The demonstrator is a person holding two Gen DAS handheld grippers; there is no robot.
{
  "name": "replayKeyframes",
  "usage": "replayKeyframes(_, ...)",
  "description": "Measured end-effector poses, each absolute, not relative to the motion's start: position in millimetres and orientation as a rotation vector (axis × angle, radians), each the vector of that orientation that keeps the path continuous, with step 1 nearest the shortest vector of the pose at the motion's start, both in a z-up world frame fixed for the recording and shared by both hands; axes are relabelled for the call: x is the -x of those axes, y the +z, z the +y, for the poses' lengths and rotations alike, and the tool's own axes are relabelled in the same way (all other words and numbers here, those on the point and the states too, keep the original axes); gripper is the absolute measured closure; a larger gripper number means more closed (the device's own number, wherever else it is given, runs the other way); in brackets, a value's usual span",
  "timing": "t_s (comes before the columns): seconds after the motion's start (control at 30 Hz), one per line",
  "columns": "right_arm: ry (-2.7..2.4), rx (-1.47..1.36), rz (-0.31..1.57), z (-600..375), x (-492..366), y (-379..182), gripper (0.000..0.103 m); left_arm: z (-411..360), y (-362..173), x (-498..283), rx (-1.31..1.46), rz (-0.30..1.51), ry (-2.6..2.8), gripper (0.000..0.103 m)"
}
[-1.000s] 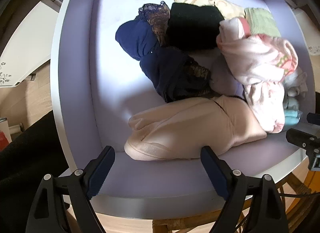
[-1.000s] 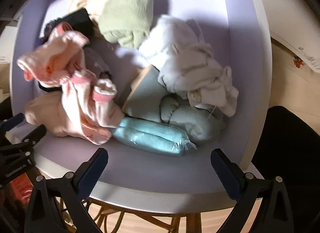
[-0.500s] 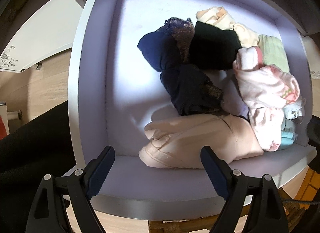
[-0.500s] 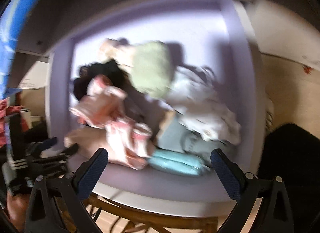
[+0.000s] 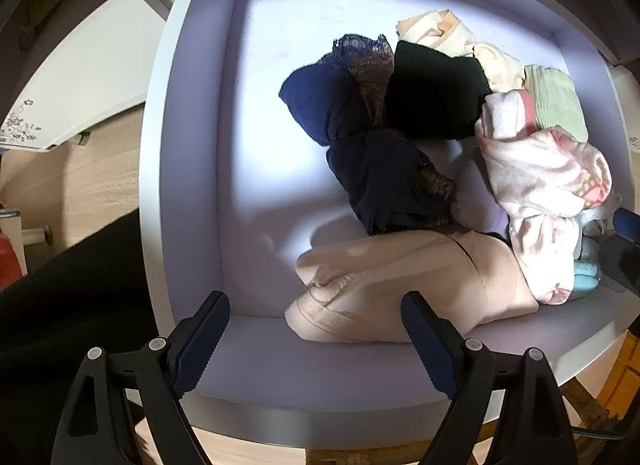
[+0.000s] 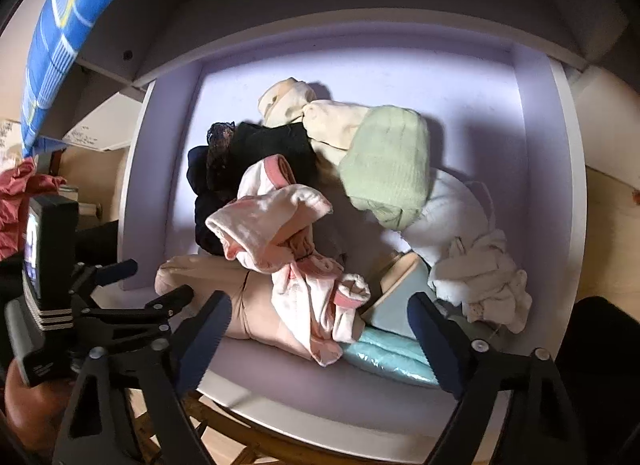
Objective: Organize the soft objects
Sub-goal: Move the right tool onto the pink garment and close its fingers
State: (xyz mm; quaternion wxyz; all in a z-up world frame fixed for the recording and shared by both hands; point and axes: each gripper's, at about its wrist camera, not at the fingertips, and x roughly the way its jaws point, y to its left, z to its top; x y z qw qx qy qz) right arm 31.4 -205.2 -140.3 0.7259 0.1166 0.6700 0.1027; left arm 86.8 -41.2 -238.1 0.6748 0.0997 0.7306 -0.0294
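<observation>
An open lavender drawer holds a heap of soft things. A beige garment lies at the front, with navy, dark lace and black pieces behind it. A pink-and-white garment, a green knit, a white bundle and a turquoise packet fill the right side. My left gripper hangs open above the front rim. My right gripper hovers over the front right, its jaws closing with nothing pressed between them.
Pale wood floor surrounds the drawer, and a wooden frame shows beneath its front. White furniture stands to the left. A blue checked cloth and red fabric lie at the far left. A hand grips the left tool.
The right gripper has risen and drawn back, so more of the drawer and the shelf above show, and its jaws stand narrower. The left gripper has hardly moved.
</observation>
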Motion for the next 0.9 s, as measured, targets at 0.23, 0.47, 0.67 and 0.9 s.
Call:
replayKeyframes(0.23, 0.226, -0.147, 1.48, -183.9, -38.8, -148.0, 0.024, -41.4, -231.1, -88.3, -0.231, 1.593, -0.052, 0.014)
replayKeyframes(0.47, 0.237, -0.092, 1.521, -166.9, -46.1, -168.2, 0.037, -45.9, -217.8, -91.2, -0.268, 1.507, -0.037, 0.014)
replayKeyframes(0.67, 0.24, -0.097, 1.563, -165.7, -47.8, -185.9, 0.053, -58.5, -205.9, -93.2, -0.29, 1.458, -0.054, 0.014)
replayKeyframes(0.9, 0.26, -0.114, 1.539, -168.2, -44.7, -180.7, 0.063, -59.5, -205.6, -92.0, -0.299, 1.456, -0.059, 0.014)
